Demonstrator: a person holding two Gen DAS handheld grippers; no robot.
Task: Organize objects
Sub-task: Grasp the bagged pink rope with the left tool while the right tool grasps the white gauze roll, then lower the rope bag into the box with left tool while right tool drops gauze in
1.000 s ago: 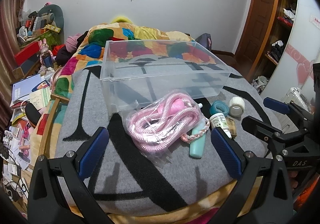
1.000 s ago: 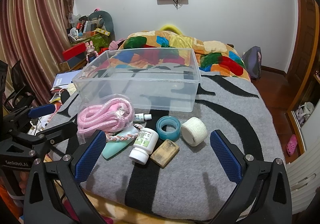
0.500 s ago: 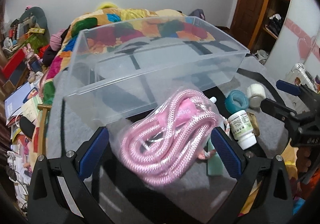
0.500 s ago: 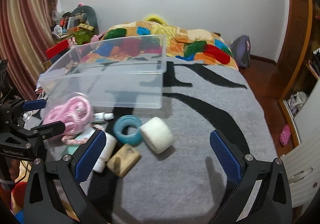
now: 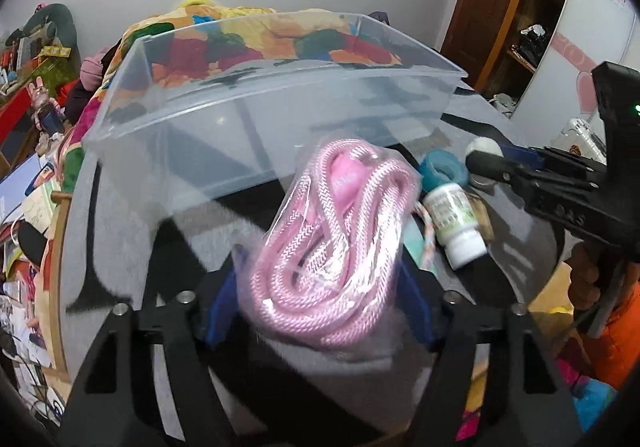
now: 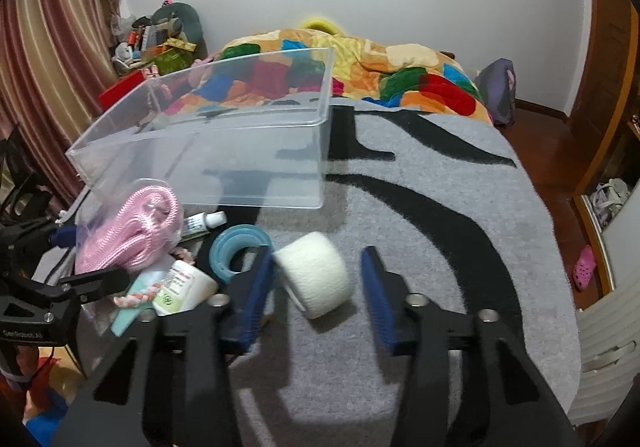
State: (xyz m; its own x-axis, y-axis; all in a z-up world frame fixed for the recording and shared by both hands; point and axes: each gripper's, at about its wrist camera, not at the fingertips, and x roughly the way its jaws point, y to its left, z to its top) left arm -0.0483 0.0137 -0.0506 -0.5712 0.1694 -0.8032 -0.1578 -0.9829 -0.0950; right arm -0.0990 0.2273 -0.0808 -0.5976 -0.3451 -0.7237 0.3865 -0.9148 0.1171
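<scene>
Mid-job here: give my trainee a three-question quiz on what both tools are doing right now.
1. True or false: the clear bin already holds items.
2. Which item sits between the fingers of the right tool? A) blue tape ring B) white gauze roll C) white pill bottle
3. Fill in: the left tool has its fingers on either side of the bagged pink ____.

Key:
1. False; it looks empty.
2. B, the white gauze roll; a gap remains on one side.
3. rope: the bagged pink rope.

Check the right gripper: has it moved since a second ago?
Yes. The right gripper has advanced toward the clear bin and now straddles the white tape roll, fingers narrowed but not clamped.
</scene>
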